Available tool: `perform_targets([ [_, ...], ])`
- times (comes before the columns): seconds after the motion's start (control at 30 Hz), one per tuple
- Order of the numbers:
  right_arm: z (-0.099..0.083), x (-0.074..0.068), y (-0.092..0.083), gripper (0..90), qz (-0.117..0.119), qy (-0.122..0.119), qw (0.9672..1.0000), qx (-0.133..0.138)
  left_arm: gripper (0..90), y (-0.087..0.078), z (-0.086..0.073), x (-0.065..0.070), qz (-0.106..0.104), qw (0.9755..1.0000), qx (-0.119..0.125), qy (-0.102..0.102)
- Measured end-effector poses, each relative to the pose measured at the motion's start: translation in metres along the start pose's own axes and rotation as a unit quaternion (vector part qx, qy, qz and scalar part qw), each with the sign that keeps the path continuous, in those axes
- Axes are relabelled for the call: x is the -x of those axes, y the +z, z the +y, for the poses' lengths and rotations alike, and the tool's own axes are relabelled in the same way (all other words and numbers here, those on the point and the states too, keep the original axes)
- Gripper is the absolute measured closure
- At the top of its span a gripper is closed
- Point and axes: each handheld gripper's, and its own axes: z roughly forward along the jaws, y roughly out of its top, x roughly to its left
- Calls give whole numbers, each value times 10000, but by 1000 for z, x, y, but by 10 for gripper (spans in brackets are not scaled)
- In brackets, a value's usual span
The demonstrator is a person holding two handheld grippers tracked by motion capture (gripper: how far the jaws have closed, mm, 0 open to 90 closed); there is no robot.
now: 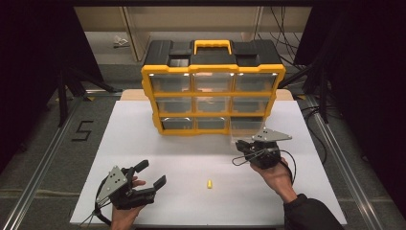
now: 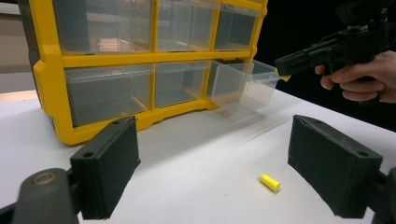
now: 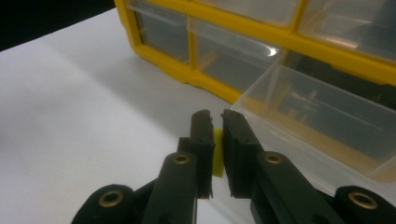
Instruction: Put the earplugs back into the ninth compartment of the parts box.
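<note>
Yellow plastic shows between my right gripper's (image 3: 215, 128) closed jaws: a small yellow piece (image 3: 217, 156), held just beside the pulled-out clear drawer (image 3: 322, 112) of the yellow organiser (image 1: 213, 98). My left gripper (image 1: 147, 176) gapes wide near the table's (image 1: 158, 143) front edge; another yellow plug (image 2: 270, 182) lies ahead of it.
</note>
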Motion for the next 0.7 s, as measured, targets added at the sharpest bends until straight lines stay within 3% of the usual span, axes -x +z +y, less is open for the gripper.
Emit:
perform_targets([
  [0.4,14,23,0,832,-251,226,9992,224,159,0,0,0,6,10000,1,2],
  [0.7,14,32,4,830,-386,321,9985,227,159,0,0,0,10,10000,2,2],
])
